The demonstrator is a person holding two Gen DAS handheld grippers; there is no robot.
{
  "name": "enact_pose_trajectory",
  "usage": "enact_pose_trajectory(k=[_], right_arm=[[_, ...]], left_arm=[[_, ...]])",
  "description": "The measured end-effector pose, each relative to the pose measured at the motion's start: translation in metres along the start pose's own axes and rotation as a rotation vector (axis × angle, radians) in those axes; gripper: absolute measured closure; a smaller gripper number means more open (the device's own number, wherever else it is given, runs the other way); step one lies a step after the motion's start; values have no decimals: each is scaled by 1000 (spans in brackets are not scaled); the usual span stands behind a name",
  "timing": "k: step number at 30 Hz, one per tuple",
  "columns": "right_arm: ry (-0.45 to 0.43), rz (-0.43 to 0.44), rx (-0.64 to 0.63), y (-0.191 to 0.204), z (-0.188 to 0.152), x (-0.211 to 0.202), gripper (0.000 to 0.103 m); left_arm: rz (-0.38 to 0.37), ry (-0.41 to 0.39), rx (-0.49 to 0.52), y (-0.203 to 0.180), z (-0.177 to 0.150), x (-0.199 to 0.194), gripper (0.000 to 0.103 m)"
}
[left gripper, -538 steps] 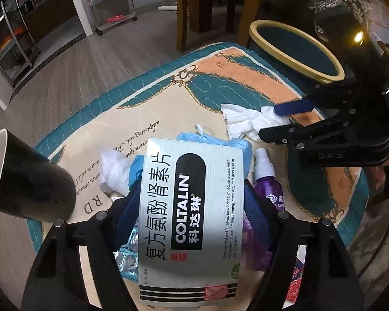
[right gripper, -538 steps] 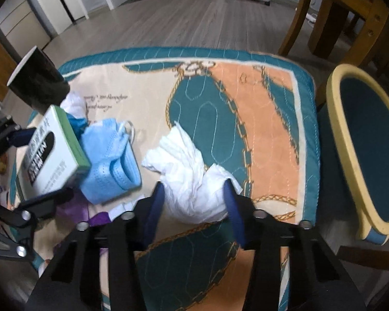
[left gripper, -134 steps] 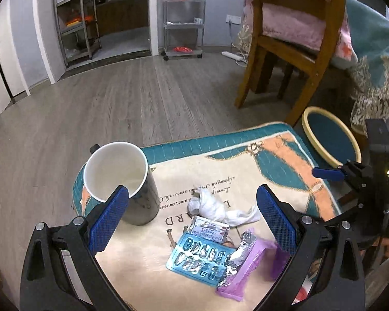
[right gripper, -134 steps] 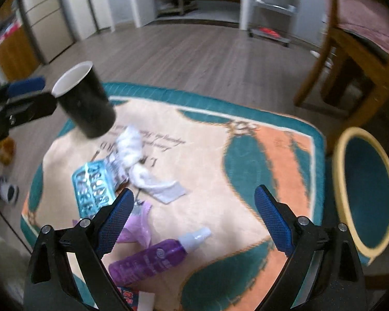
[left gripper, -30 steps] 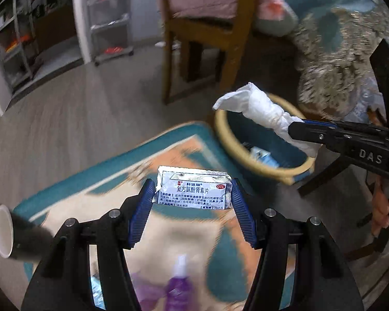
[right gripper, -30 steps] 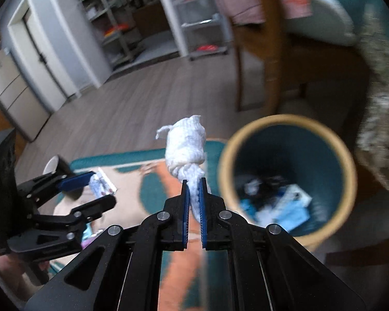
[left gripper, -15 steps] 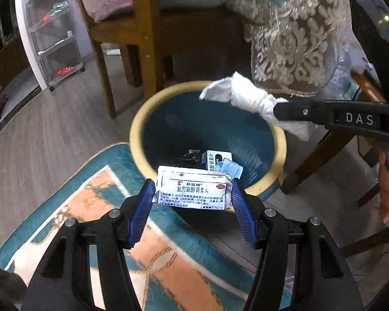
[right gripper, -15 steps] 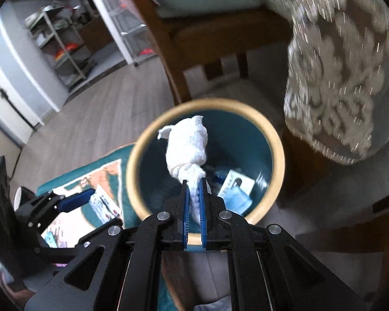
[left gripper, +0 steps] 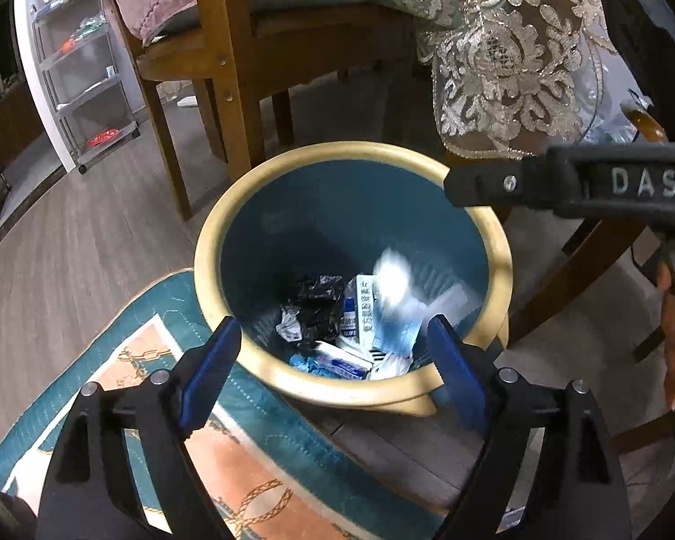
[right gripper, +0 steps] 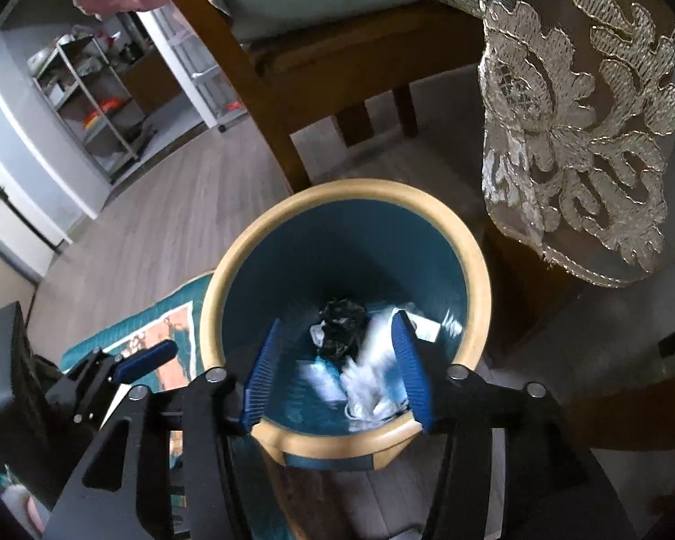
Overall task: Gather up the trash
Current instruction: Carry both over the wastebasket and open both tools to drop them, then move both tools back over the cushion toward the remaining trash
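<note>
A teal bin with a tan rim (left gripper: 229, 220) stands on the floor below both grippers; it also shows in the right wrist view (right gripper: 247, 234). My left gripper (left gripper: 333, 364) is open and empty over the bin's near rim. My right gripper (right gripper: 335, 364) is open and empty over the bin's mouth, and one of its black fingers (left gripper: 562, 180) shows in the left wrist view. A blurred white tissue (right gripper: 373, 378) is inside the bin, also in the left wrist view (left gripper: 393, 283). Trash (left gripper: 337, 319) lies on the bin's bottom: a black crumpled bag (right gripper: 342, 315), boxes, a blue mask.
A patterned teal and orange mat (left gripper: 166, 387) lies left of the bin. A wooden chair (left gripper: 229, 54) stands behind the bin. A lace tablecloth (left gripper: 508, 54) hangs at the right. A metal shelf rack (left gripper: 85, 72) stands far left on the wood floor.
Both grippers have opened over the bin. The left one let go of the medicine packet and the right one let go of the white tissue; both dropped into the bin.
</note>
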State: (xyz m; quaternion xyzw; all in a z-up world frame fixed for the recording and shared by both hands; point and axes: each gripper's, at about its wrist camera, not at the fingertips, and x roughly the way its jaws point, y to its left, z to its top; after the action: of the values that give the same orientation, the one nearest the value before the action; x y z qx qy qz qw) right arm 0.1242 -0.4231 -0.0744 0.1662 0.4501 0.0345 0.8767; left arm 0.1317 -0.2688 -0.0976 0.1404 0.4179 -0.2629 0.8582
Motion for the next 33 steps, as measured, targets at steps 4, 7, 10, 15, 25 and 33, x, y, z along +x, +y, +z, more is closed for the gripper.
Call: enact_pose_trajectory(k=[4,7,10,15,25,33], right_arm=[[-12,0,-7,4,2,-5,43],[-19,2,-7,7,2,-9,39],[-40,15,-9,15,4,-18,36],[-92,35,-32,35,4,-42,23],[-154,108,-156,113,-27,-85,9],[-45,164,-171,181,-75,-76,9]], left_arm=[[12,-12,-29,11,-2,-14,18],[27,-30,-55,23,-5,-33,17],[42,-52,-99,39,-9,-59,15],[70,-79,-174,64,-23,-108,13],[190,-148,-318,112,-88,-223,6],[282,-104,-422,145,-154,-269,6]])
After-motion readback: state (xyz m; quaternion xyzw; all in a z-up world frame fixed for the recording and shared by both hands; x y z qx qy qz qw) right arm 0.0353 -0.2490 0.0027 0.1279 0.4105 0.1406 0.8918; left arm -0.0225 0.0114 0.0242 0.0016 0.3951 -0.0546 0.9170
